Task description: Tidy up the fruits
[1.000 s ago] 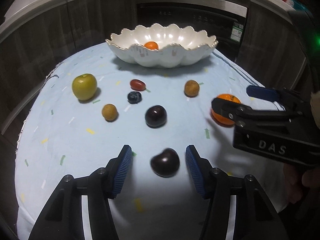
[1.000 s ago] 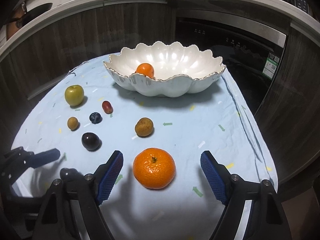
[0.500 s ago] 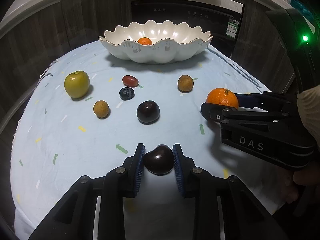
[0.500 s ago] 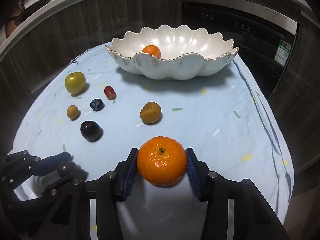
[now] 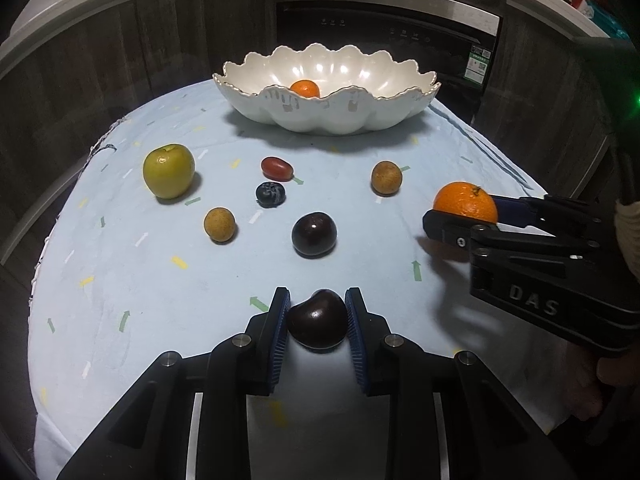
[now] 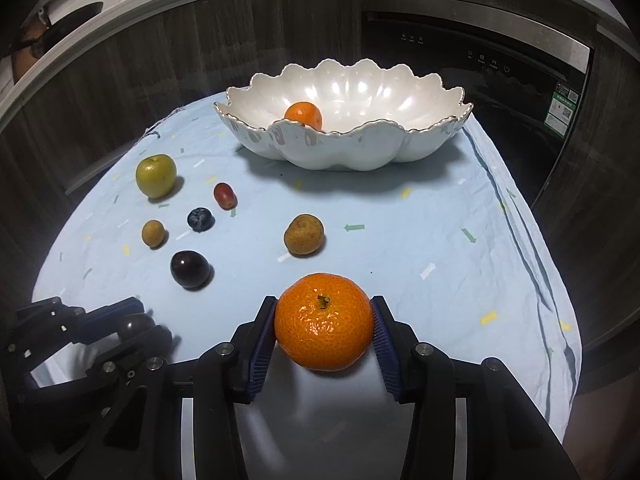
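My left gripper (image 5: 317,320) is shut on a dark plum (image 5: 317,322) near the front of the light-blue cloth (image 5: 120,272). My right gripper (image 6: 323,322) is shut on a large mandarin (image 6: 323,322), also seen from the side as the mandarin (image 5: 465,202) at the right of the left wrist view. A white scalloped bowl (image 5: 360,114) stands at the back with a small mandarin (image 5: 305,89) inside. On the cloth lie a green apple (image 5: 169,176), a red grape (image 5: 277,168), a blueberry (image 5: 271,194), two brown longans (image 5: 219,224) (image 5: 386,178) and a second dark plum (image 5: 314,234).
Dark wooden cabinet fronts and an oven (image 5: 400,36) curve behind the table. The cloth's edge drops off at the right (image 6: 560,300). A sleeve (image 5: 628,232) shows behind the right gripper's body.
Both grippers closed from wide open onto their fruit: the left on the dark plum, the right on the large mandarin. Both fruits now sit slightly raised between the pads.
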Demonstrator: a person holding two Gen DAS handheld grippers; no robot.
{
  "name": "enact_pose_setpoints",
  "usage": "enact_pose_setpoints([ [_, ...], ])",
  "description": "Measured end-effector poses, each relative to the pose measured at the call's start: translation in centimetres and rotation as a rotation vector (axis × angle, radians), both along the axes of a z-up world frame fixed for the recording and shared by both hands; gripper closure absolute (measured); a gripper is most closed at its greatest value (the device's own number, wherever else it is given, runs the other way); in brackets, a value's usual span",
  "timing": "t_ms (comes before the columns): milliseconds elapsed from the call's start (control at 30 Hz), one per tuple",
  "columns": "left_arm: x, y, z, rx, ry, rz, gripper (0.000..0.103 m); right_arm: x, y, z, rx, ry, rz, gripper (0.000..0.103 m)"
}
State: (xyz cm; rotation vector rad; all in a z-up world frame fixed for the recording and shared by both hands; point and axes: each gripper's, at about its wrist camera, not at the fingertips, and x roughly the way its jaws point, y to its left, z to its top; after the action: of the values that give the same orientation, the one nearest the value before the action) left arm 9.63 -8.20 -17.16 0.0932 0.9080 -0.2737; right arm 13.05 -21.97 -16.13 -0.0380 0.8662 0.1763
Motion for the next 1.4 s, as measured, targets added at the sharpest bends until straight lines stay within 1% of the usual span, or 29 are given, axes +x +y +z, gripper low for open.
enact_pose_setpoints([
  [367, 1.4, 1.2, 1.0, -0.006, -0.007, 0.05, 0.074, 0.0, 0.8, 1.6, 0.0, -0.015, 0.009, 0.056],
  [567, 2.5, 2.1, 2.1, -0.018, -0.02, 0.084, 0.074, 0.4, 0.9, 2.3, -0.008, -0.018, 0.008, 0.056],
  [767, 3.6, 2.1, 3.1, -0.019, -0.034, 0.086, 0.074, 1.1, 1.2, 3.1, -0.01, -0.022, 0.011, 0.056],
  [1033, 5.9, 2.1, 4.4, -0.019, -0.031, 0.091, 0.074, 2.9, 1.0, 4.5, -0.004, -0.033, -0.003, 0.056],
  [1400, 9.9, 1.4, 6.5, -0.027, -0.057, 0.086, 0.074, 6.2, 0.0, 6.8, 0.002, -0.07, -0.039, 0.056],
])
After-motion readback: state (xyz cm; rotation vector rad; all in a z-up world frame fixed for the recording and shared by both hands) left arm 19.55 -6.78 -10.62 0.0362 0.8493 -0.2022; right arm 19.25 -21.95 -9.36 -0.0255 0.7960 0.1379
